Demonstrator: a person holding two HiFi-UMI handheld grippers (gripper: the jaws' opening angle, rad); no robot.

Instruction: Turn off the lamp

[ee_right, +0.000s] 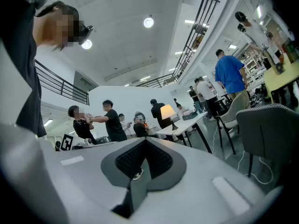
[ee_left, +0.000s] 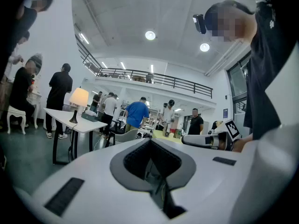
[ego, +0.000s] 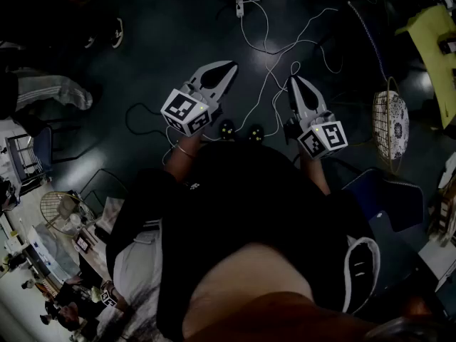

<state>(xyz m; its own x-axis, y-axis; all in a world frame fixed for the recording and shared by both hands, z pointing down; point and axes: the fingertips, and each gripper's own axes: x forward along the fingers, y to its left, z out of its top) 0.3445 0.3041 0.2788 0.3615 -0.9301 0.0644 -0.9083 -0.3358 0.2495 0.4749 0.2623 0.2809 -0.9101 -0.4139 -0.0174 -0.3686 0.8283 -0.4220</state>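
A big hall with a white ceiling, round lights and a railed balcony; the floor (ego: 178, 20) is dark, with white cables (ego: 271, 55) strewn across it ahead of both claws. The left claw (ego: 226, 68) is held level over the floor, its jaws together with nothing between them; its own view (ee_left: 150, 141) shows the tips meeting. The right claw (ego: 295, 83) is level beside it, apart from it, jaws also closed on nothing (ee_right: 144, 140).

The lamp (ee_left: 78, 99) is lit and stands on a white table (ee_left: 88, 124), far ahead of the left claw and off to its left. From the right claw the lamp (ee_right: 167, 112) is far ahead and a little to the right, on the same table (ee_right: 187, 123). Neither claw is near it. People stand around the table. A grey chair (ee_right: 271, 129) is near the right claw's right side.
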